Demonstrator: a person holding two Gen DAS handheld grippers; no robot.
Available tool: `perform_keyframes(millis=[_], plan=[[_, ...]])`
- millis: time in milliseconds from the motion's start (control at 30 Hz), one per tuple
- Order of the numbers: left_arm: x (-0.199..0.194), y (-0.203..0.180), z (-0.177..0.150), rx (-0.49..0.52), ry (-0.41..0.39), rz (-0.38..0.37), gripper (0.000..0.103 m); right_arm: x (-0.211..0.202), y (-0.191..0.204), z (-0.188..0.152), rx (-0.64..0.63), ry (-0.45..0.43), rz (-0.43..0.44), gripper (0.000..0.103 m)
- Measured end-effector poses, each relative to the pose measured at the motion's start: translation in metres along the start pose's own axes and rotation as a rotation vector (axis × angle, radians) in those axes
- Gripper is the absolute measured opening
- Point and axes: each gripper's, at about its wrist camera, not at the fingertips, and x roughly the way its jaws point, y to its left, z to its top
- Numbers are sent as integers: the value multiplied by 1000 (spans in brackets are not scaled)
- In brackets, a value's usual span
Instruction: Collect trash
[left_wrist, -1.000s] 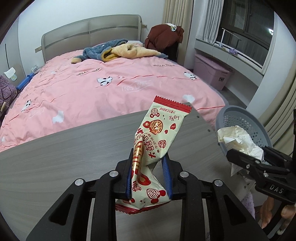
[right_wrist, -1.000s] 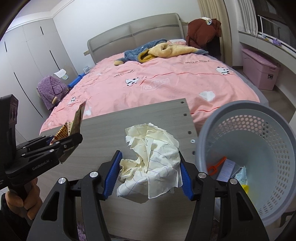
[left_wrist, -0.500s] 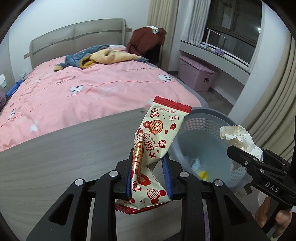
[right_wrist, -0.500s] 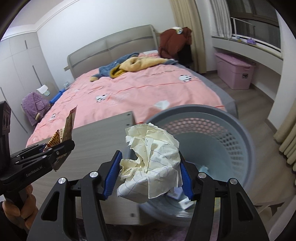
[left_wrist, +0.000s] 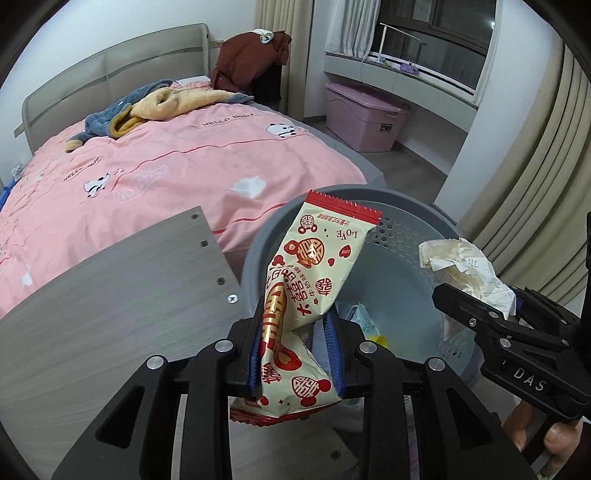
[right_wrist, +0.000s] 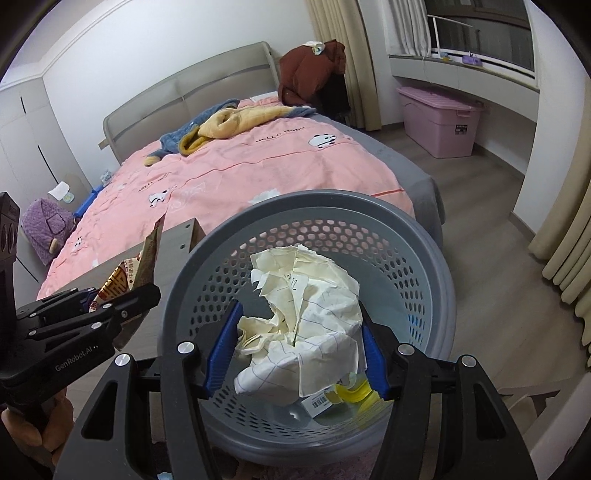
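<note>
My left gripper (left_wrist: 295, 347) is shut on a cream and red snack wrapper (left_wrist: 310, 280) and holds it over the near rim of the grey perforated trash basket (left_wrist: 402, 210). My right gripper (right_wrist: 295, 347) is shut on a crumpled ball of lined paper (right_wrist: 306, 314), held above the open basket (right_wrist: 417, 236). The paper (left_wrist: 461, 269) and right gripper (left_wrist: 476, 314) also show at the right of the left wrist view. The left gripper (right_wrist: 107, 301) with the wrapper (right_wrist: 129, 269) shows at the left of the right wrist view. Some trash lies in the basket bottom (right_wrist: 347, 395).
A grey wooden table (left_wrist: 110, 295) stands left of the basket. Behind it is a bed with a pink cover (left_wrist: 166, 147) and bundled clothes (left_wrist: 159, 107). A pink storage box (left_wrist: 365, 118) stands under the window ledge. Curtains (left_wrist: 532, 177) hang at the right.
Both grippers have moved right, off the table and over the basket, each still holding its trash. The basket now fills the middle of both views.
</note>
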Motion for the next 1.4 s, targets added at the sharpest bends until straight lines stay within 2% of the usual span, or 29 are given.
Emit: perform_keyframes(millis=[133,200,233,267,300,400,1067,1400], plan=[[5,-8,6,12,1,5,30,4,-10,3,6,7,10,61],[5,-10,9,8,-8,7,36,4,-13,5,2,3,11,63],[6,-11,11,6,-9,10,41,3,-15,6,2,-1,7,67],[5,-11,13,0,-11,16,54,2,-18,7,5,-7,4,73],[5,-11,13,-6,-16,19,60,1,-19,7,7,-10,5,75],[5,-11,14,-16,-20,23,61,-3,-24,7,15,-27,-1,82],[-3,-9,8,-29,-25,68,67,-3,-30,-1,61,-21,-11,84],[-9,-7,5,-34,-39,82,74,-5,-27,-3,56,-25,-10,87]])
